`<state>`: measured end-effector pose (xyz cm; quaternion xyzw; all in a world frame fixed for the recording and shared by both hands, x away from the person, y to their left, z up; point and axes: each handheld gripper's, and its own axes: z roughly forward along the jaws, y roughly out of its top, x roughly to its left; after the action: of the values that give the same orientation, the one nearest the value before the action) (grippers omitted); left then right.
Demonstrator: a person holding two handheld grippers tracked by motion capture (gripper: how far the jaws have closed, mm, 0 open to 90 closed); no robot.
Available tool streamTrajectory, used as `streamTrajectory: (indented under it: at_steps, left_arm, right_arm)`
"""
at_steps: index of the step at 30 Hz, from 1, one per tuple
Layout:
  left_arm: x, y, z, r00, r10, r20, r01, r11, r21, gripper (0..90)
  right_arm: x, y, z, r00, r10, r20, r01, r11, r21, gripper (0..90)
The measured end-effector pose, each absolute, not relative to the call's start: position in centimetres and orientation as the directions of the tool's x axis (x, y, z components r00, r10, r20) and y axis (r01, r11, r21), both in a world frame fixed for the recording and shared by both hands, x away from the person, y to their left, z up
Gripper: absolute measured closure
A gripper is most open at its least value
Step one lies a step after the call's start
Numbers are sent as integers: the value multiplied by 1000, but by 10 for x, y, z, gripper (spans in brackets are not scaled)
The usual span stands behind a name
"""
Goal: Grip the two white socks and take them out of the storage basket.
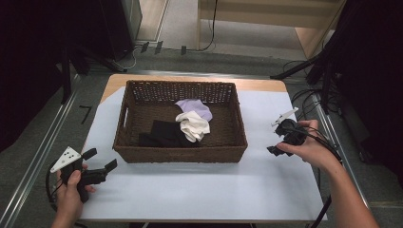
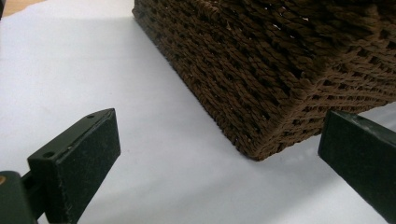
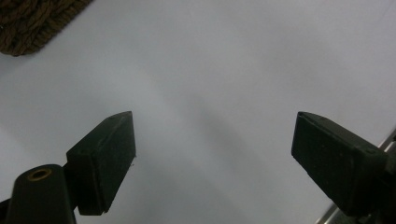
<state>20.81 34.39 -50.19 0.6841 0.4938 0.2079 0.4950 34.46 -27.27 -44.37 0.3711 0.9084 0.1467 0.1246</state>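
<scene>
A brown woven basket (image 1: 180, 153) stands in the middle of the white-covered table (image 1: 214, 190). Inside it lie a lavender cloth (image 1: 196, 107), a white cloth (image 1: 193, 126) and a black cloth (image 1: 166, 134). My left gripper (image 1: 101, 159) is held low at the table's front left, open and empty, pointing at the basket's near corner (image 2: 280, 70); in its own view the left gripper (image 2: 219, 158) has bare table between its jaws. My right gripper (image 1: 279, 138) is held to the right of the basket. The right gripper (image 3: 212, 154) is open over plain white cover, with the basket edge (image 3: 28, 23) at the upper left.
The table's wooden far edge (image 1: 190, 78) shows beyond the white cover. Cables (image 1: 309, 102) lie on the floor to the right, and a metal rail (image 1: 43, 152) runs along the left. Dark curtains (image 1: 28, 57) hang on both sides.
</scene>
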Motion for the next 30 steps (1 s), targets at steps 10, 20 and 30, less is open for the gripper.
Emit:
streamTrajectory:
  at_steps: [10,20,30]
  left_arm:
    - [208,344,-502,426,881,-207,471,-21,882,1]
    - [208,344,-502,423,882,-207,470,-18,882,0]
    - [208,344,-502,425,881,-209,470,-17,882,0]
  right_arm:
    - [354,-258,-420,-755,641,-141,586,755,295,142]
    - [365,-240,-393,-810,573,-122,528,804,273,142]
    - [370,-208,-374,-847,506,-162,458,850,261,147]
